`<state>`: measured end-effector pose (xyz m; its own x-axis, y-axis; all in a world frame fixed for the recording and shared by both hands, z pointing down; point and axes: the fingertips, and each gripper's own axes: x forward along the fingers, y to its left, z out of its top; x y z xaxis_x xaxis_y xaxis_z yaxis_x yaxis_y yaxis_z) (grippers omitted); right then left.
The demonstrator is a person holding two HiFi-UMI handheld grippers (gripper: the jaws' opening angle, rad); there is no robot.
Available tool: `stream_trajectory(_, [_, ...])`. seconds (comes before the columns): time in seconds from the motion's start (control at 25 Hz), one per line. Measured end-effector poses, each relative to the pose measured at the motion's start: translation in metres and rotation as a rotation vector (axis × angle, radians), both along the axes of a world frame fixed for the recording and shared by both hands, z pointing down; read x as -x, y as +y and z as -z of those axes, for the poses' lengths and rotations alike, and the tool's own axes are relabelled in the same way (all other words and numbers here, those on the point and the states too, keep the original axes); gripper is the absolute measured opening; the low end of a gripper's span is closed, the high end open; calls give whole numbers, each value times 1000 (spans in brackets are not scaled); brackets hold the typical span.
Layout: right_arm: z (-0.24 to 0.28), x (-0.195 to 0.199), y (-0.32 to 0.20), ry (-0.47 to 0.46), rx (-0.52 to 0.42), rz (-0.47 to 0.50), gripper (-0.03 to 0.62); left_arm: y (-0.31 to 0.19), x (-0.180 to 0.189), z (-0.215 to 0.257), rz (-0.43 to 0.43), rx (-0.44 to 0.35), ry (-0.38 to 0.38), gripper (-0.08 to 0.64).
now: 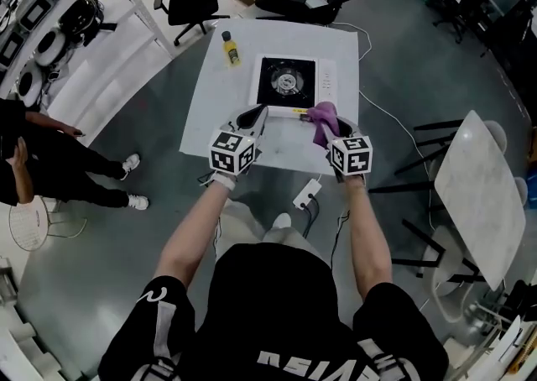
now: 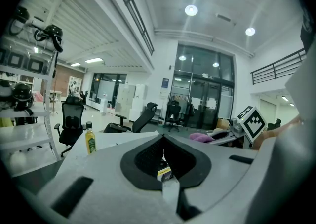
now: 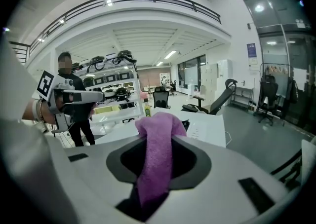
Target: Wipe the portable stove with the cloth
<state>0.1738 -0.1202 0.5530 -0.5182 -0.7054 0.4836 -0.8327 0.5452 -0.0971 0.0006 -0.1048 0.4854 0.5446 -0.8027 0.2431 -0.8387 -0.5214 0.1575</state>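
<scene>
The head view looks steeply down from above the person onto the table. From some way off it takes in the stove, bottle, left gripper, right gripper and the floor around. The left gripper view sits low, close behind its own jaws. It faces nearly level across the table toward chairs and a glass wall, with the right gripper at its right edge. The right gripper view tilts slightly down over the table toward shelves, with the left gripper at its left. All three views share the table and bottle.
</scene>
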Motion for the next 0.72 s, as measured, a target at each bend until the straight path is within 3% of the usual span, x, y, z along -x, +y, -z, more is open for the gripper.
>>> stream_trajectory(0.72, [-91,-35,-32,94,98,-62,106,-20,-44,-55,-65,63,11,9])
